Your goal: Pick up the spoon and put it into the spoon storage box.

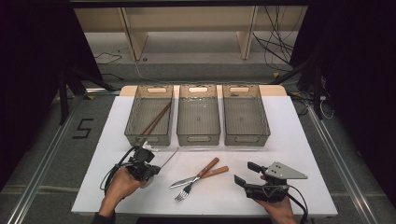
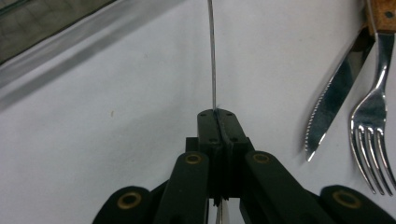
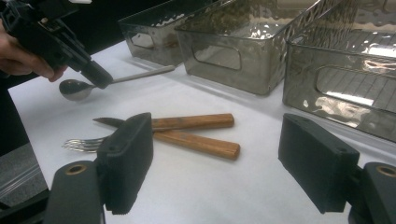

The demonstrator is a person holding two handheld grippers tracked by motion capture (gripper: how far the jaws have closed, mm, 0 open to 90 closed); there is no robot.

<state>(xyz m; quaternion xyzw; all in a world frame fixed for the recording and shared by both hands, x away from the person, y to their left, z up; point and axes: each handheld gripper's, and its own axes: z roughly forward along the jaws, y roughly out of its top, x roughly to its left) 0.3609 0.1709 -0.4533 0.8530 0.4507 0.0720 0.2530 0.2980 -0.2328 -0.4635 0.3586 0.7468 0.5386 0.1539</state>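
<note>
- Steel spoon point(image 3: 112, 79) is clamped in the left claw point(image 2: 217, 122), whose jaws are pressed together on its handle, which juts out past them; seen from the right claw's camera, the bowl hangs on the hand side of the jaws and the handle points toward the bins.
- Seen from above, the left claw point(image 1: 148, 169) sits just left of the knife point(image 1: 198, 173), near the counter's front-left part, with the spoon's thin handle point(image 1: 169, 157) running up toward the left bin point(image 1: 150, 114).
- Right claw point(image 3: 215, 163) is spread wide with nothing between its jaws; it hovers to the right of the knife point(image 3: 173, 122), well apart from it.
- Wood-handled knife and fork point(image 1: 205, 177) lie crossed on the white counter point(image 1: 280, 140), between the two claws, blade and tines pointing toward the person.
- Three smoky clear bins stand in a row behind the knife: the left bin holds a pair of brown chopsticks point(image 1: 156, 119) leaning lengthwise; the middle bin point(image 1: 198, 114) and the right bin point(image 1: 245, 114) stand just beside it, side by side.
- Left hand point(image 1: 122, 181) grips the left claw's body.
</note>
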